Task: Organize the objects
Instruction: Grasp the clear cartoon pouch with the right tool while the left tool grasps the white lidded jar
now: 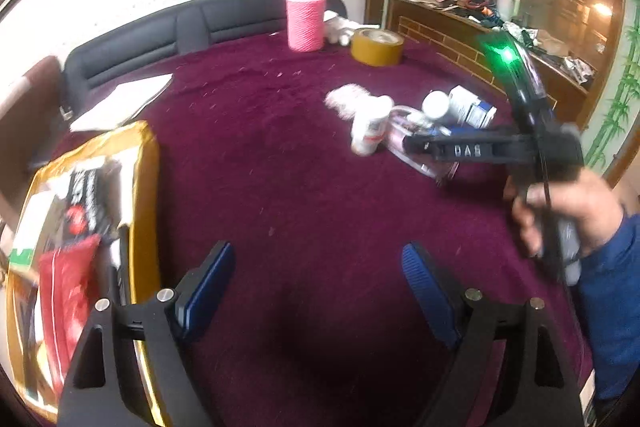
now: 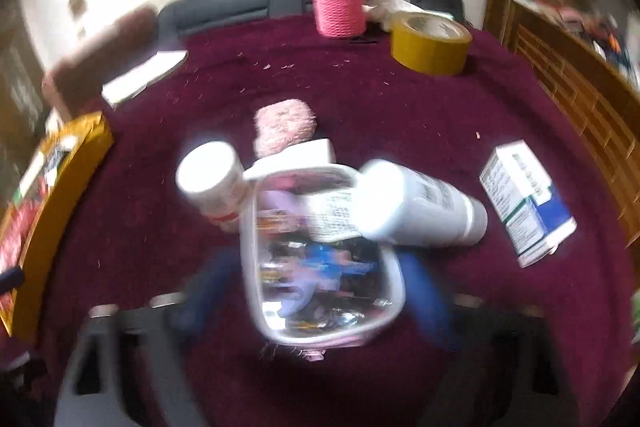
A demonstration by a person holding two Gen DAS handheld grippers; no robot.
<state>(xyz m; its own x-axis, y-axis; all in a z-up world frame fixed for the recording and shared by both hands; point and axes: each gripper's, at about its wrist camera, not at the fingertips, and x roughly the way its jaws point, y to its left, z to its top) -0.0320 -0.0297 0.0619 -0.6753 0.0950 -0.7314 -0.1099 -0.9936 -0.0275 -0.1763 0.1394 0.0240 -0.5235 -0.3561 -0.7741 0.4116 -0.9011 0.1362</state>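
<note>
Between spread fingers of right gripper (image 2: pixel 312 291): clear pouch (image 2: pixel 320 259); left gripper (image 1: pixel 318 279) spread, w/ nothing inside.

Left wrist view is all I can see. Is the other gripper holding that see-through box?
Observer: The right gripper has one blue finger on each side of the box. It is too blurred to tell whether they squeeze it.
Operator: What's in the box?
Observer: Small colourful bits, some blue and purple. They are too blurred to name.
Operator: Is the big white bottle inside too?
Observer: No. The bottle lies tilted across the box's right rim, cap end over the opening.
</note>
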